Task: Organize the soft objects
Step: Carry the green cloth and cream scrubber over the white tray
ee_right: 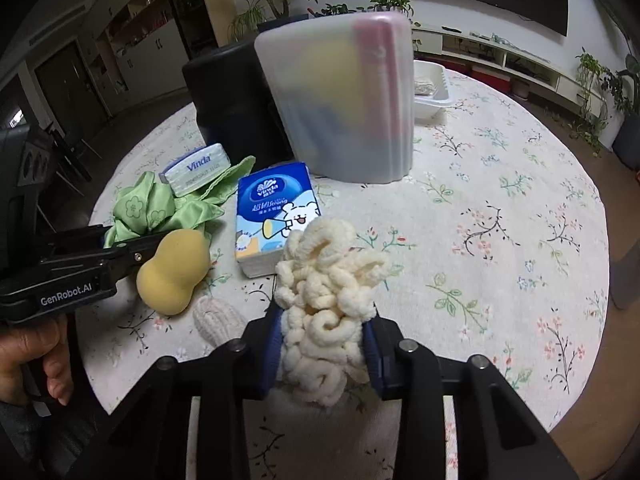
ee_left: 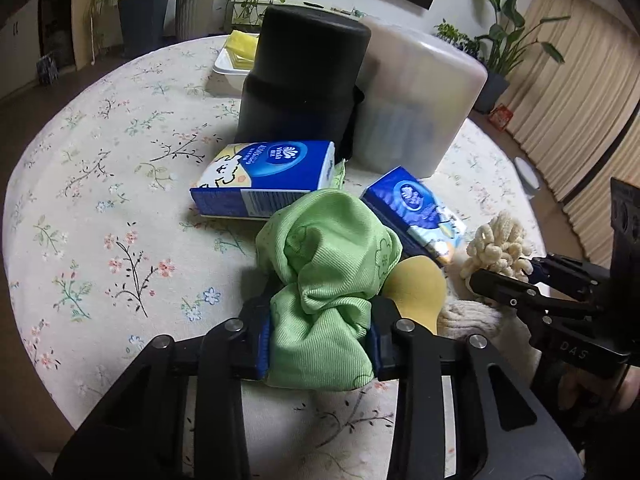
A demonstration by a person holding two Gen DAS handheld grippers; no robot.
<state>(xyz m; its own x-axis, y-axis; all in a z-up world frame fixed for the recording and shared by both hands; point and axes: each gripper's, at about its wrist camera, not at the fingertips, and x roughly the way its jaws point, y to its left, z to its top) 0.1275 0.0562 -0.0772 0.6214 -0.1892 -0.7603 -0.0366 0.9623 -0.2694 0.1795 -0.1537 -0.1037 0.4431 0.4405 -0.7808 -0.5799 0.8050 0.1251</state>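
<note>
Soft, even indoor light with faint shadows; both fisheye views bend strongly and darken at the corners.

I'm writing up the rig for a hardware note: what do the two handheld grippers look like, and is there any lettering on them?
Both are black plastic with open linkage arms and round silver pivot pins. Blue pads line the fingers of the left gripper and the right gripper. From the right wrist, the left one's body reads "GenRobot.AI" in white; from the left wrist, the right one shows raised letters "DAS". No cables or sleeves show.
</note>
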